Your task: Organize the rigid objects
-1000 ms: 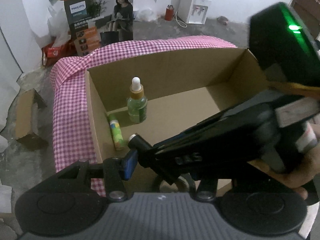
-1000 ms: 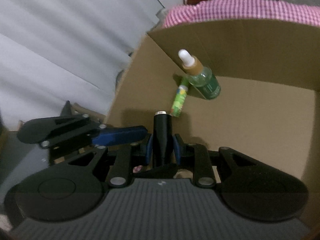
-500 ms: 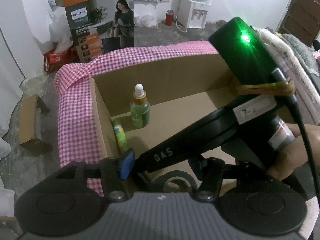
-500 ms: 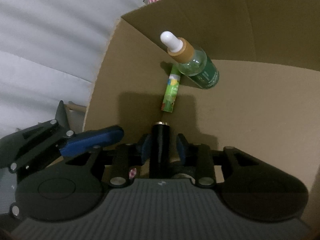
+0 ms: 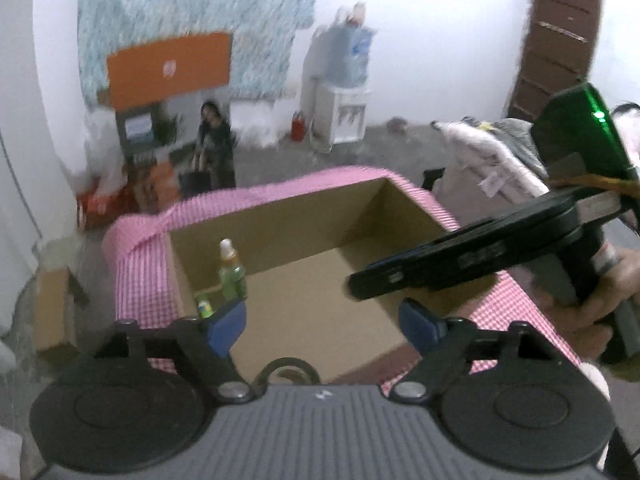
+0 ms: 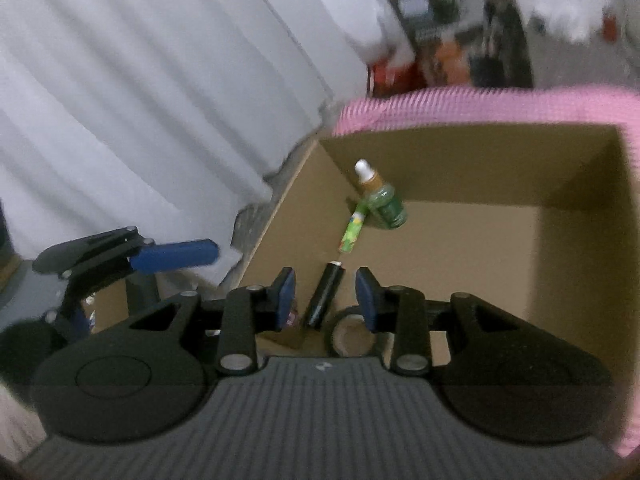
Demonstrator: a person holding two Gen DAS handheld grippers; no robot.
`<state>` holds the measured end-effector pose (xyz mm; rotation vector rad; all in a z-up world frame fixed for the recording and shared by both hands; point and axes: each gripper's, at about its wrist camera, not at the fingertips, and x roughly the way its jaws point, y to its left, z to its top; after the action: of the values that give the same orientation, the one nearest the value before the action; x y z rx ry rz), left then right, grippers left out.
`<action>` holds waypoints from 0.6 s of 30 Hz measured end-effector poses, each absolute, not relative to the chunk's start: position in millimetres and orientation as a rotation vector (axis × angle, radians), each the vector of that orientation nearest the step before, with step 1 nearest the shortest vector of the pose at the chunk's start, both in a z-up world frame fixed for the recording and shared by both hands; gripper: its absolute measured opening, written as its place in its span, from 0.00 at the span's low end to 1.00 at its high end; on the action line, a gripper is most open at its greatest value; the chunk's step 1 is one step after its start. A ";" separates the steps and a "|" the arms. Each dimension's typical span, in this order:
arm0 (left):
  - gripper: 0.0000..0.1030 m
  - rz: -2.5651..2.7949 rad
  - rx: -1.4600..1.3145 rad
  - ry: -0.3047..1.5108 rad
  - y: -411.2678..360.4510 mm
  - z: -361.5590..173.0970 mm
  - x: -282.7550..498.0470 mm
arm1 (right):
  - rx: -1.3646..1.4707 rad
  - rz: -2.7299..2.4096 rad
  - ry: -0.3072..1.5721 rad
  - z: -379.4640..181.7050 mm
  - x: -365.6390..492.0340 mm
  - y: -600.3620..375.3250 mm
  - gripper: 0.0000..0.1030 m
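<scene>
Black tube point(image 6: 320, 304) down on the floor of the cardboard box point(image 6: 480, 168), close to the near-left wall, lying flat with its silver end toward the far side; judged as just set down, with release and pull-out as the step in hand. To do it well: draw the right tongs point(image 6: 325, 280) back along the tube's length, not sideways, keeping both blue pads point(image 6: 286, 292) off it so no nudge sets it rolling; mind the box's near-left wall on the way out. Right tongs partly spread and opening, tube between the jaws but clear of both pads, so nothing gripped. Left tongs point(image 5: 323, 326) spread wide and opening, holding nothing, only box floor showing through the gap. Just beyond the black tube, a green printed tube point(image 6: 351, 236) lying flat, nearly in line with it. Further back, a green dropper bottle point(image 6: 382, 204) upright in the corner. Pink checked cloth point(image 6: 480, 104) under the box.
</scene>
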<state>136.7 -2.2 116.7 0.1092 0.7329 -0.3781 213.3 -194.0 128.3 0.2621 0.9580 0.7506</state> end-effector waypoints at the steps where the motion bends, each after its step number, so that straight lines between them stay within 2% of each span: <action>1: 0.83 -0.389 0.118 0.716 -7.9 115.8 126.2 | 0.263 0.739 0.929 132.9 201.8 -207.2 0.32; 6: 0.84 -0.469 0.157 0.714 -38.4 87.5 90.5 | 0.330 0.664 0.863 132.0 144.0 -274.0 0.32; 10: 0.81 -0.507 0.217 0.728 -70.3 47.8 66.1 | 0.420 0.618 0.894 100.8 106.3 -306.7 0.32; 14: 0.61 -0.524 0.274 0.775 -92.4 12.3 57.7 | 0.492 0.588 0.959 56.0 78.1 -307.5 0.32; 16: 0.54 -0.520 0.299 0.788 -101.5 0.3 57.7 | 0.521 0.582 0.982 39.1 74.0 -302.3 0.29; 18: 0.42 -0.512 0.312 0.799 -103.2 -8.6 56.4 | 0.538 0.577 0.992 30.6 63.8 -298.3 0.27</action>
<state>56.4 -103.2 -8.6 0.3115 0.7992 -0.5118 63.8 -298.3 30.6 0.5378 0.9925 0.5768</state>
